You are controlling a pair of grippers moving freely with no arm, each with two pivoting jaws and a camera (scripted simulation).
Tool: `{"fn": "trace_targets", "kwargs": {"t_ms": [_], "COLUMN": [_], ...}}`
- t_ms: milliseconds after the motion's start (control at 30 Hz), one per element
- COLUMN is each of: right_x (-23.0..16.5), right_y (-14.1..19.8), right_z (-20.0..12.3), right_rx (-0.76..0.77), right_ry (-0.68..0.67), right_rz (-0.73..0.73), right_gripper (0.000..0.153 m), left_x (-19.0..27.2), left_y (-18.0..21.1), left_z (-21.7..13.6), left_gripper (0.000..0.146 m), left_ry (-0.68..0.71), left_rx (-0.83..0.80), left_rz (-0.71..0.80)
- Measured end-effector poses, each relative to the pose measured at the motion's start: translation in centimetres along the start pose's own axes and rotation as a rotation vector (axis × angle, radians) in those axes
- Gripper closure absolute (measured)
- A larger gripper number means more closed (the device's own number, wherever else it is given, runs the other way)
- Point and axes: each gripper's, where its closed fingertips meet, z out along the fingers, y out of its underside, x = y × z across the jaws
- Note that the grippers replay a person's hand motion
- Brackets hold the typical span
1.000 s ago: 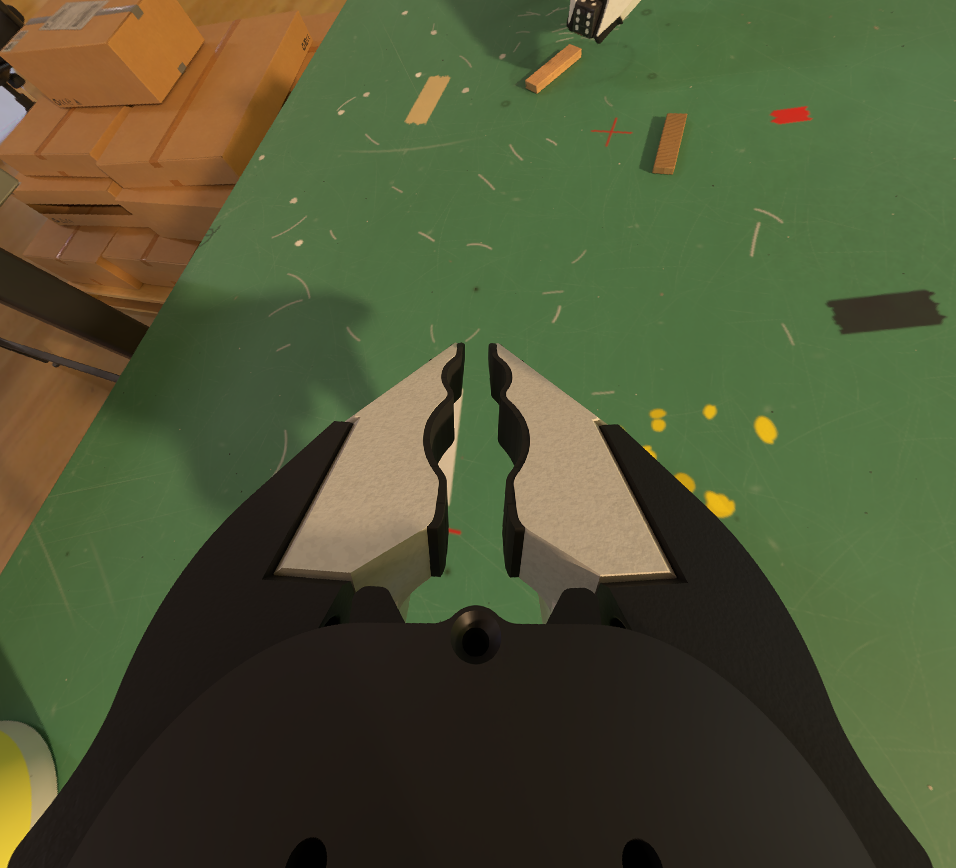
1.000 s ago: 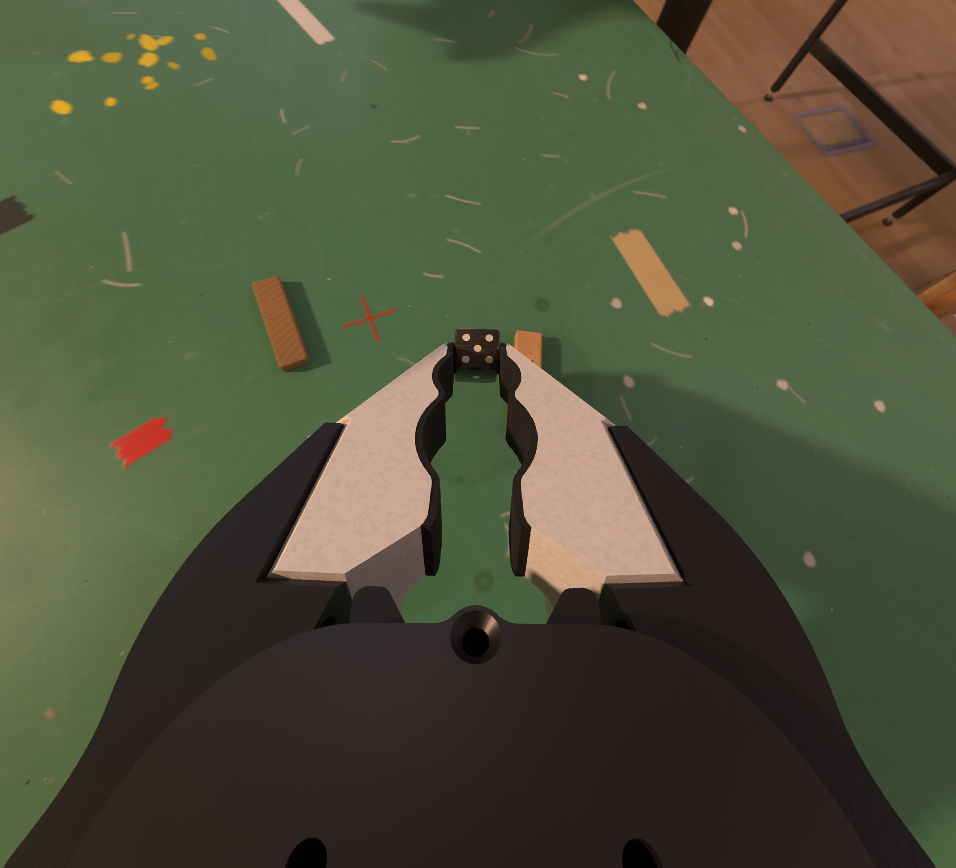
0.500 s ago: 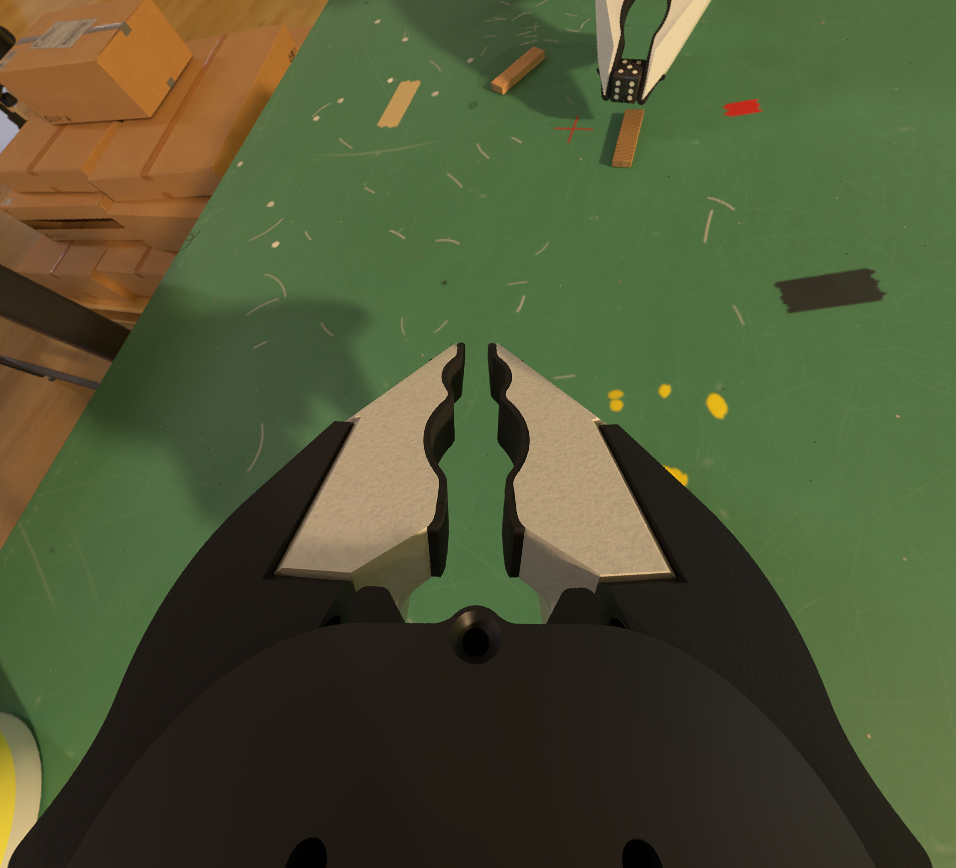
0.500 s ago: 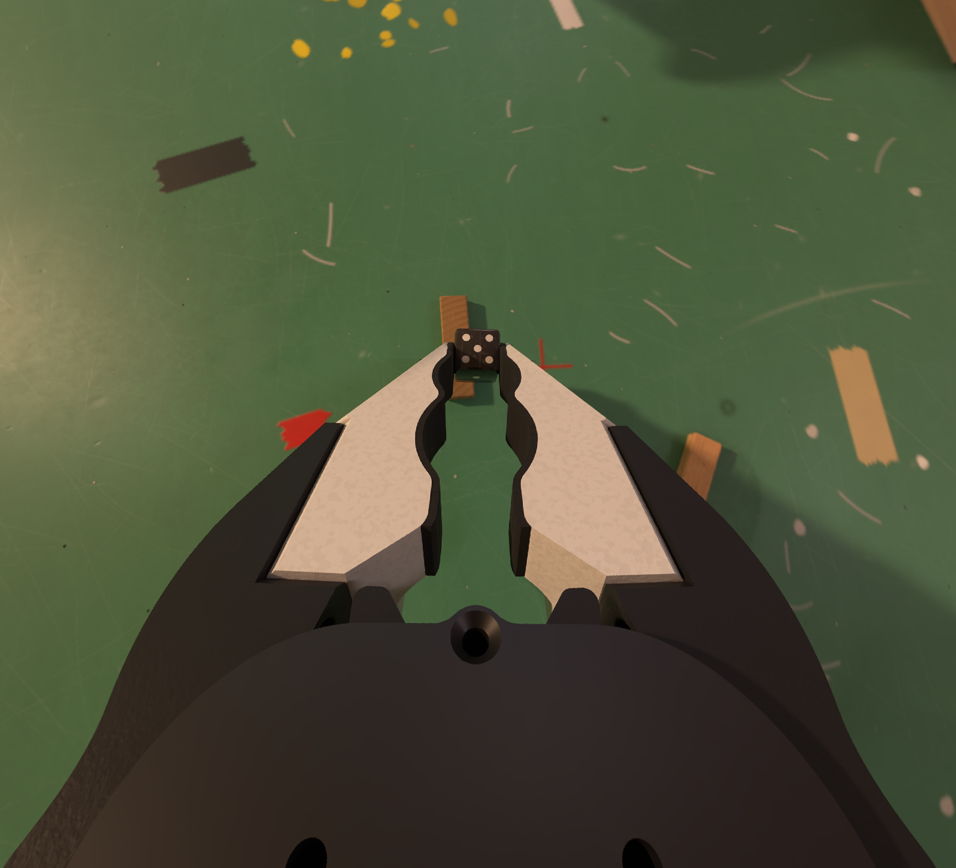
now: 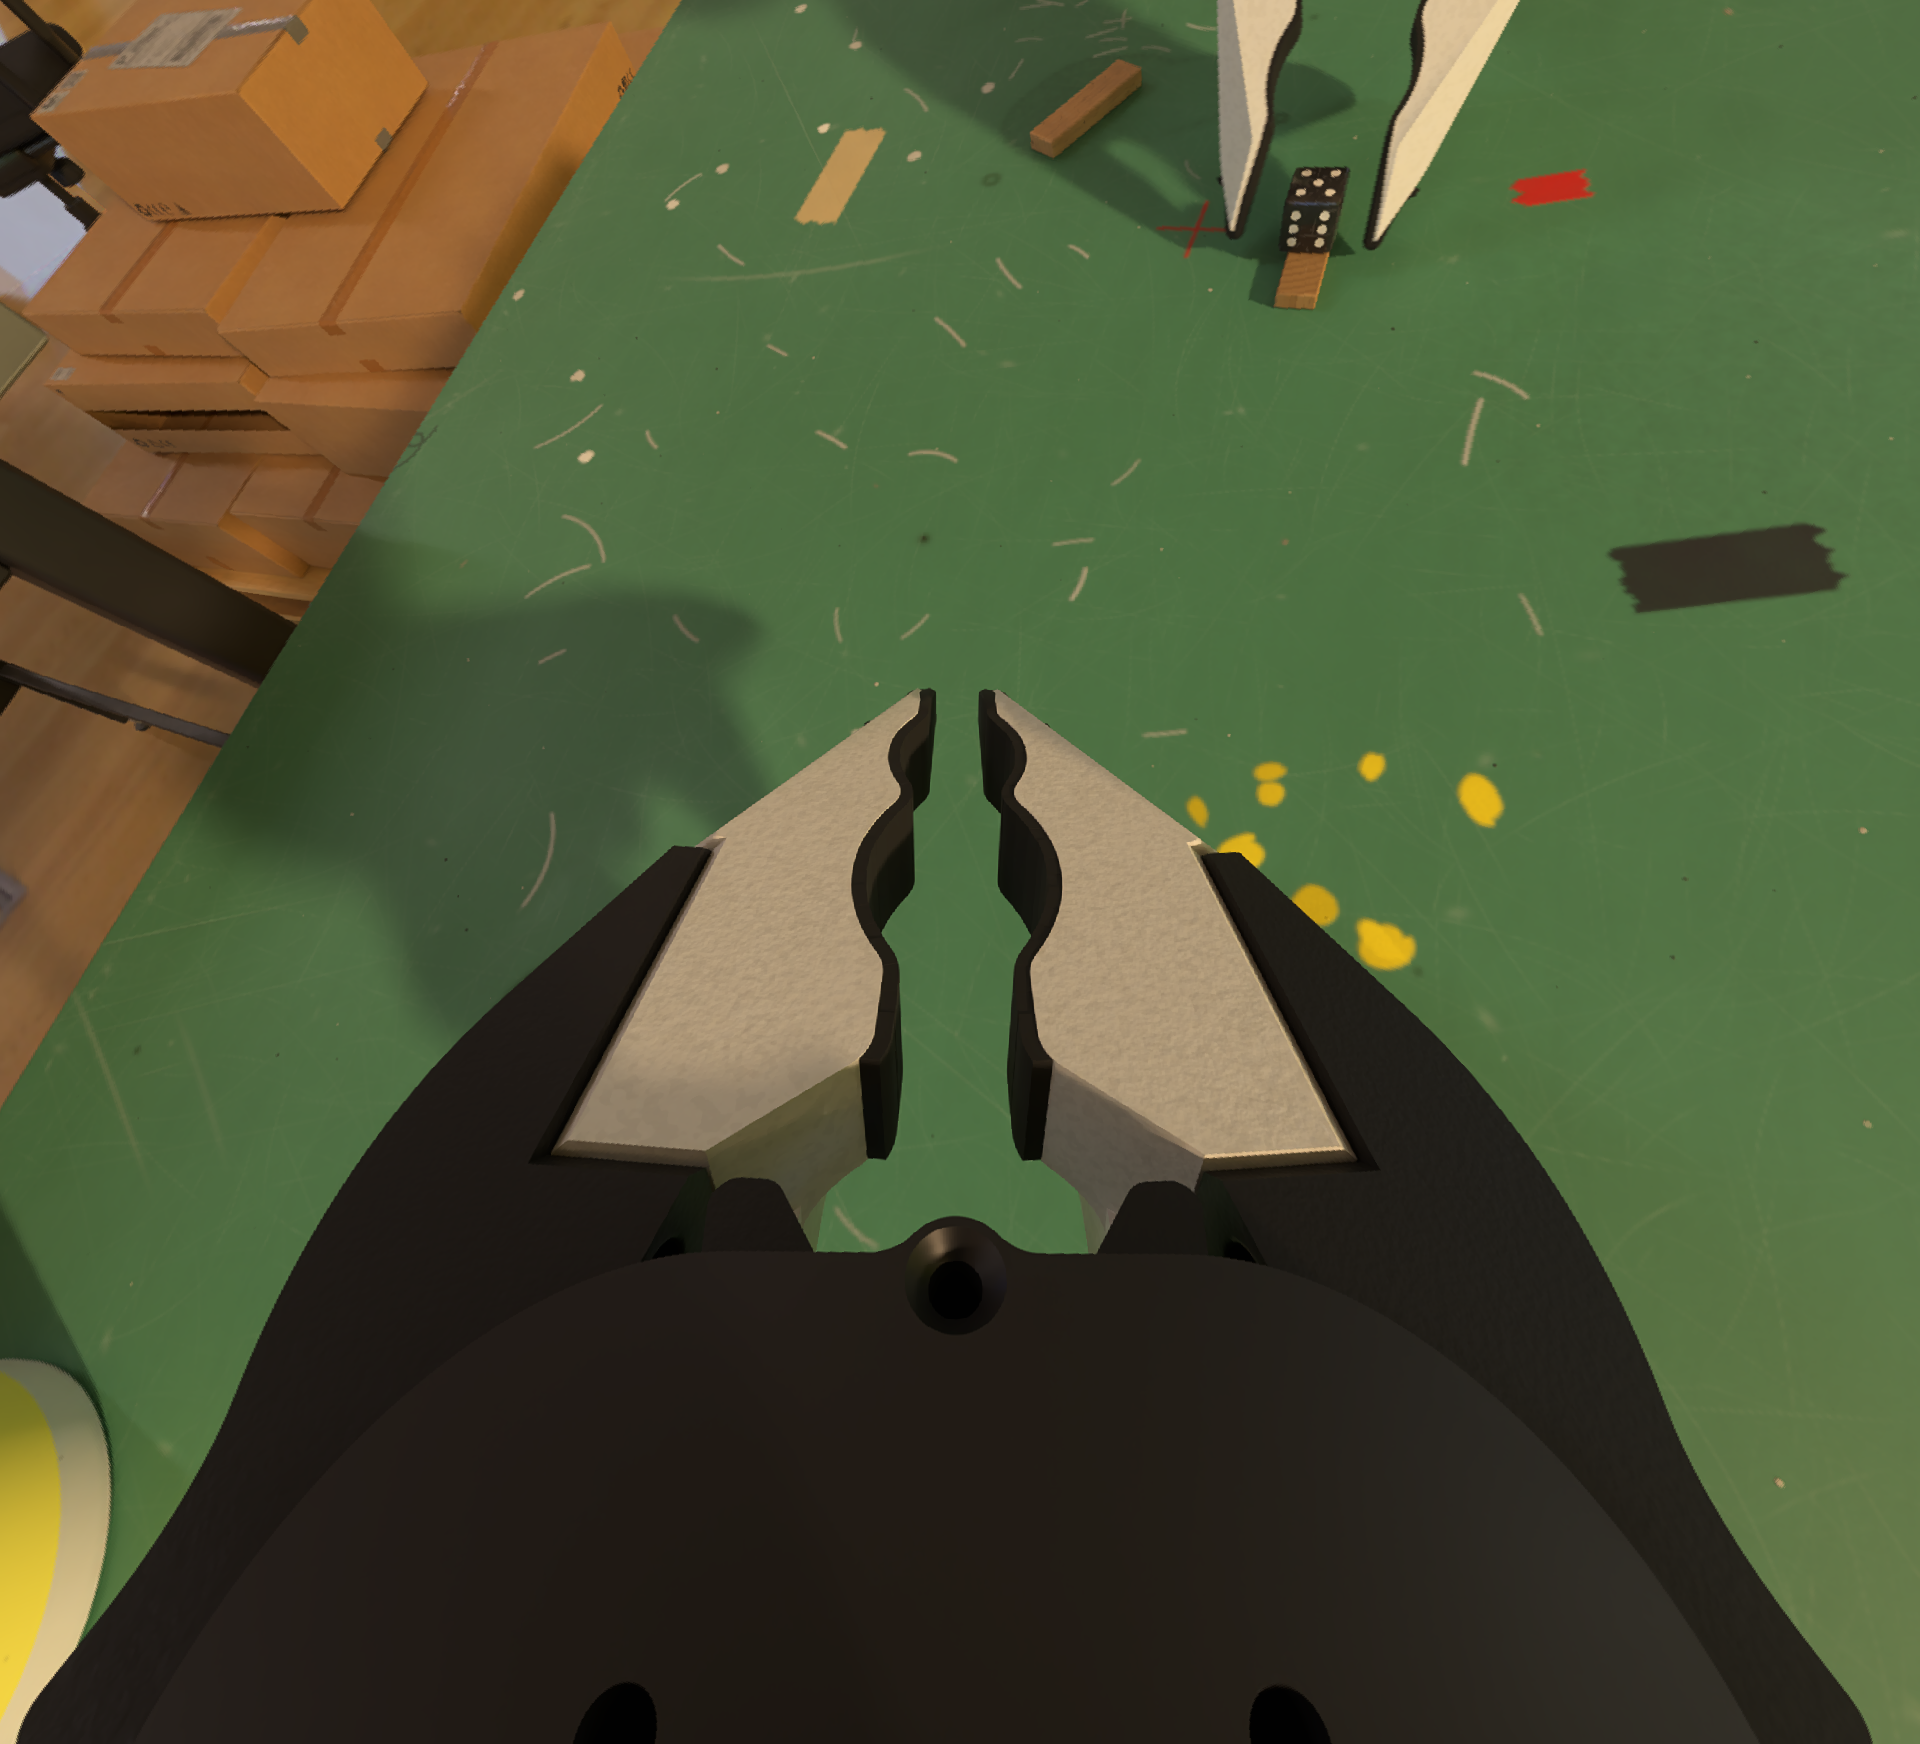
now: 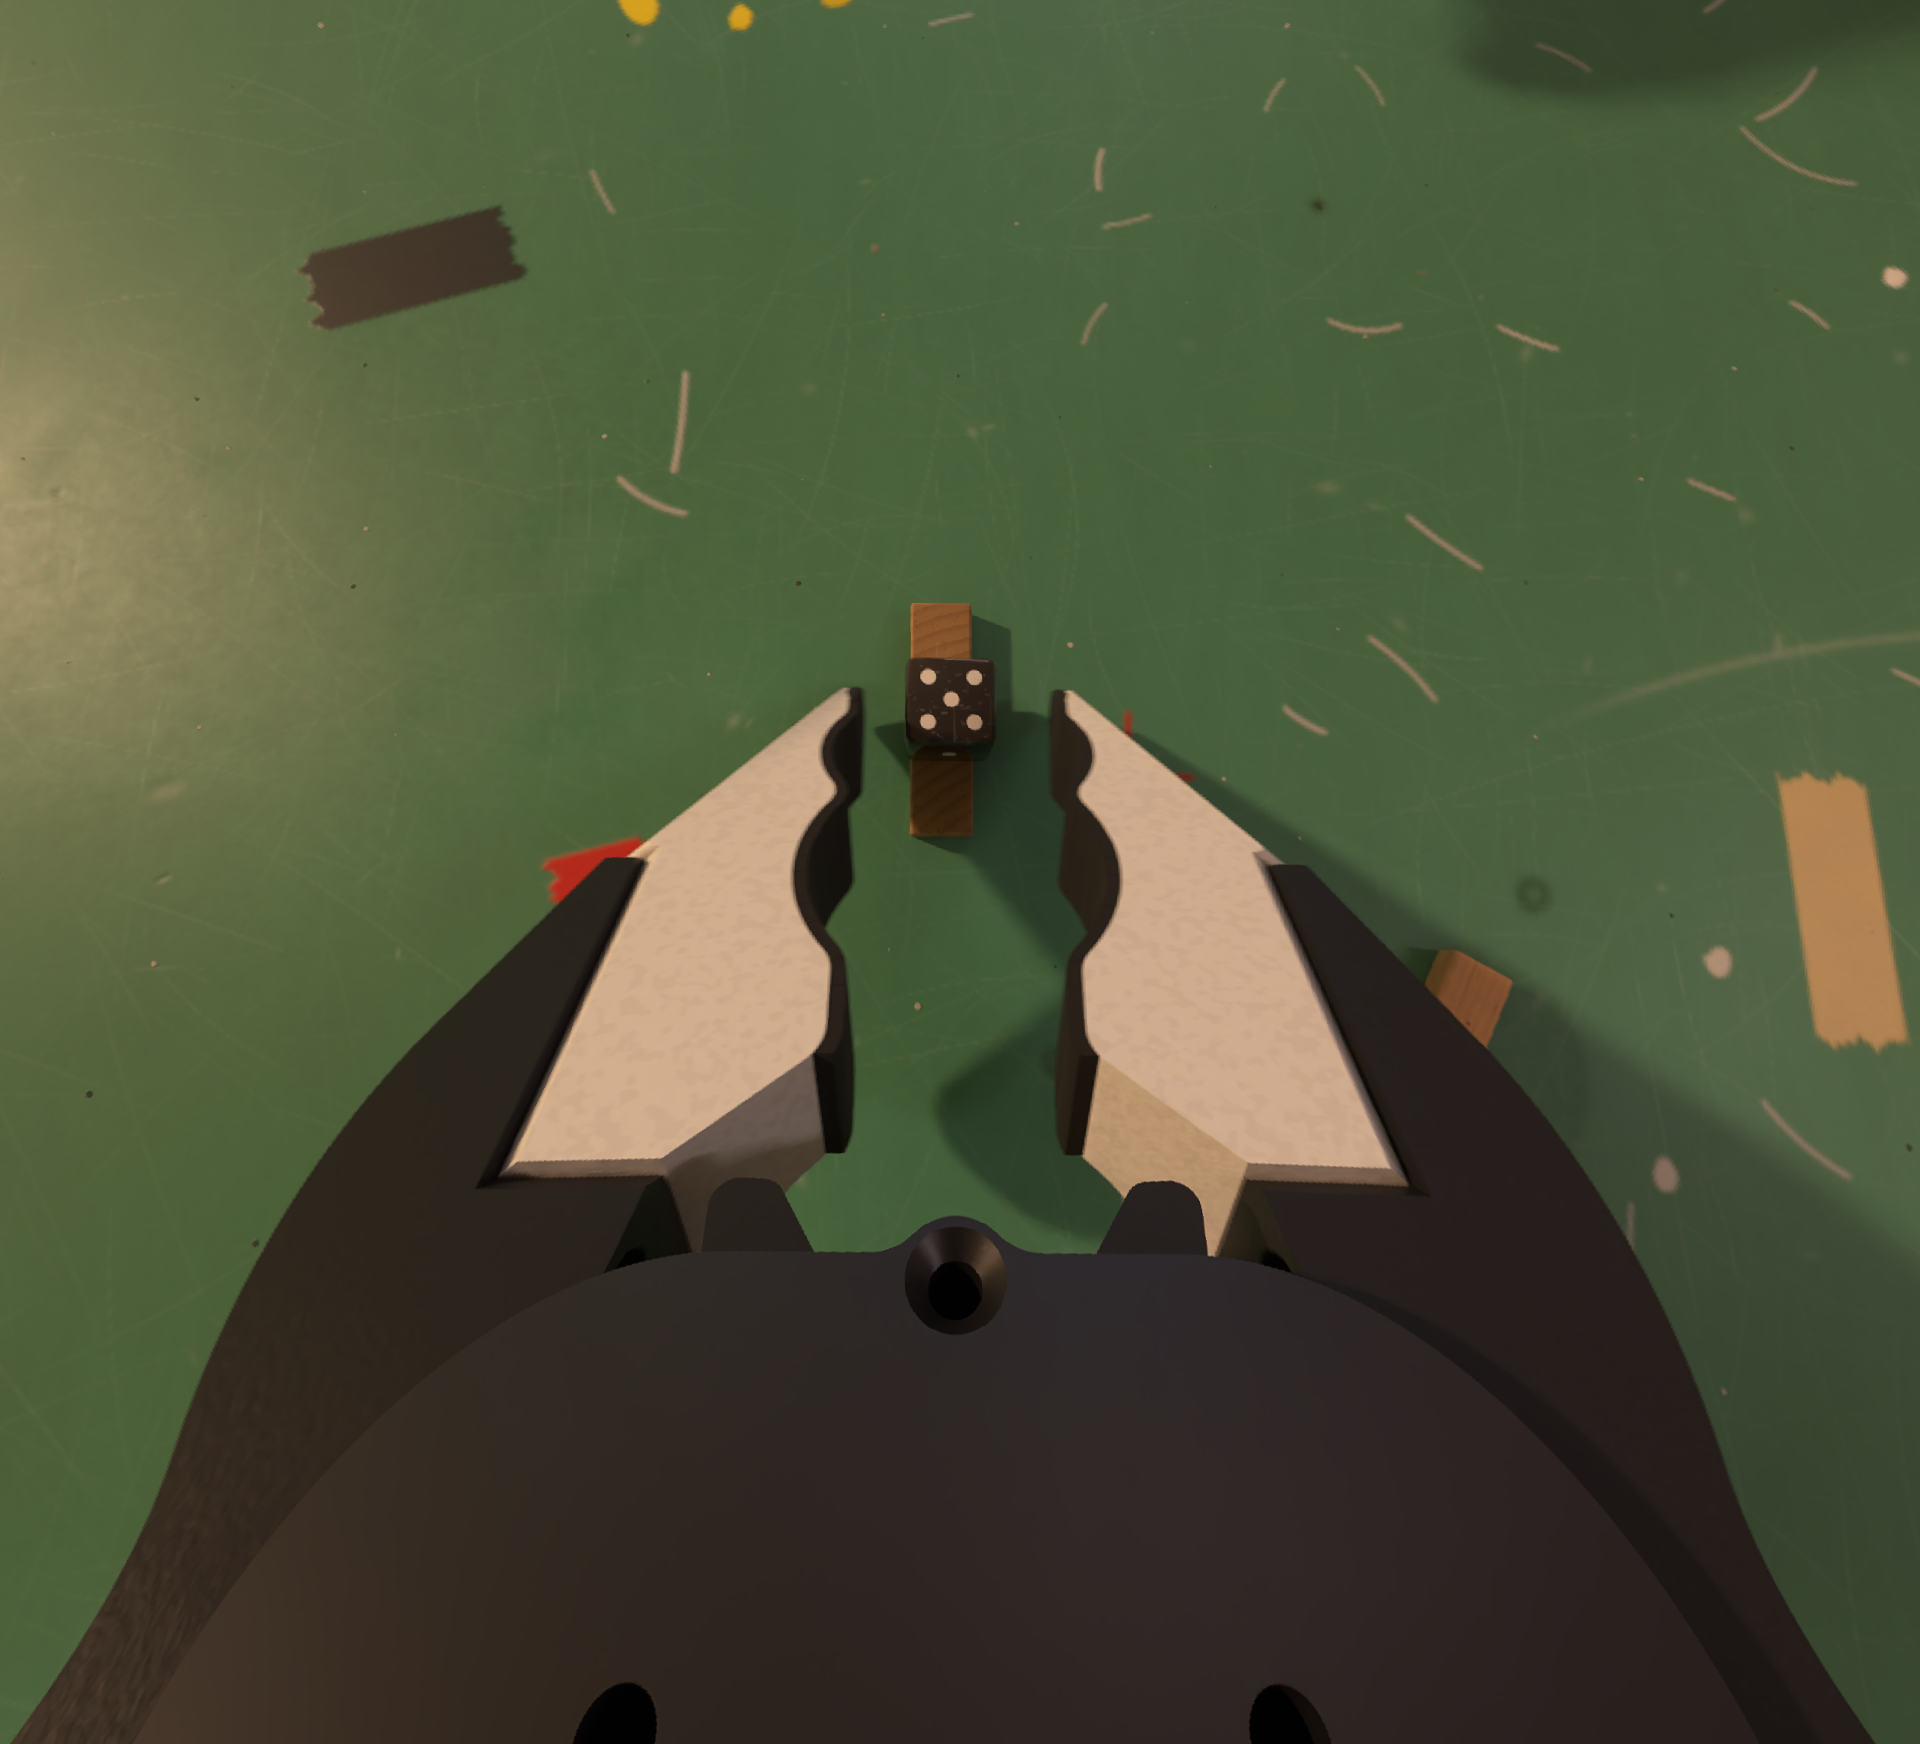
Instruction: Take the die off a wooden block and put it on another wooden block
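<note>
A black die (image 6: 950, 703) with white pips rests on a narrow wooden block (image 6: 941, 799) on the green table. My right gripper (image 6: 954, 699) is open, its fingertips on either side of the die and clear of it. In the left wrist view the die (image 5: 1313, 208) stands on that block (image 5: 1301, 279) between the right gripper's spread fingers (image 5: 1243, 125). A second wooden block (image 5: 1085, 107) lies bare to the left; it also shows by my right finger (image 6: 1467, 994). My left gripper (image 5: 956, 705) is nearly closed and empty, hovering over the near table.
Stacked cardboard boxes (image 5: 260, 167) stand off the table's left edge over a wooden floor. Black tape (image 5: 1725, 566), red tape (image 5: 1550, 188), tan tape (image 5: 840, 175), a red cross (image 5: 1193, 229) and yellow paint spots (image 5: 1378, 942) mark the tabletop. A yellow object (image 5: 31, 1528) sits at the bottom left.
My right gripper carried the die from the first block to the other block, lowered it onto the wood and opened. The die now stands free. The left gripper has hardly moved.
</note>
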Motion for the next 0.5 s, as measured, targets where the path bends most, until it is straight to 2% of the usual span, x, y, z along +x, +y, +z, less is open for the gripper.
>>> {"fn": "trace_targets", "kwargs": {"t_ms": [33, 100, 167, 367, 500], "right_x": [0.1, 0.4, 1.2, 6.3, 7.8], "right_y": [0.0, -0.1, -0.5, 0.5, 1.5], "right_z": [-0.2, -0.9, -2.2, -8.2, -10.2], "right_rx": [0.003, 0.024, 0.075, 0.15, 0.169], "right_ry": [0.004, 0.021, 0.059, 0.298, 0.379], "right_rz": [0.005, 0.014, 0.03, 0.135, 0.187], "right_gripper": [0.109, 0.105, 0.106, 0.108, 0.11], "left_x": [0.0, -0.1, -0.3, -0.9, -1.2], "left_y": [-0.1, -0.3, -0.5, -0.9, -0.3], "left_z": [0.1, 0.2, 0.2, 0.4, 0.9], "left_gripper": [0.138, 0.138, 0.138, 0.138, 0.138], "left_ry": [0.001, -0.002, -0.008, -0.026, -0.045], "left_rx": [0.003, 0.013, 0.03, 0.084, 0.062], "left_rz": [0.0, 0.0, -0.003, -0.01, -0.009]}}
